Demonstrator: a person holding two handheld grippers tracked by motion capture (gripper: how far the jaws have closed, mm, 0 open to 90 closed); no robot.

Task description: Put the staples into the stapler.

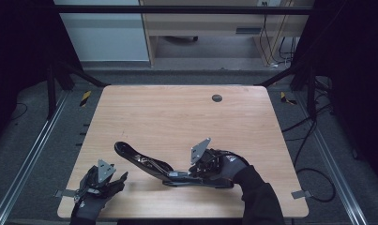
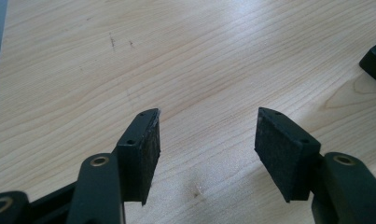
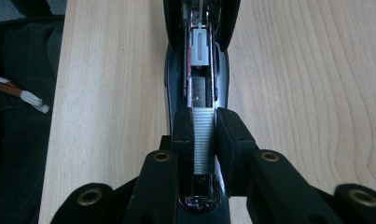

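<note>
Two hand-held grippers work at a wooden table (image 1: 177,117): the right gripper (image 3: 205,135) has its jaws clamped on a strip of staples (image 3: 204,140), while the left gripper (image 2: 206,135) rests at about 7 o'clock on the tabletop with its jaws apart and nothing between them. One black stapler (image 1: 154,165) lies opened out flat near the table's 6 o'clock edge, its glossy curved top arm stretched toward 10 o'clock and its base under the gloved right hand (image 1: 229,166). Counted: one stapler, one silver staple strip, two grippers, two dark gloves, and one small round grommet (image 1: 216,98) toward 12 o'clock. From above, the stapler reads as a dark, shiny shape with a metal glint along its middle; the staples cannot be made out there. The right gripper view brings in the detail: the ribbed strip sits over the open metal channel (image 3: 199,88), with a pale pusher (image 3: 200,46) farther along at 12 o'clock. The left gripper view offers bare wood grain and a black corner of the stapler (image 2: 374,60) at 3 o'clock.
</note>
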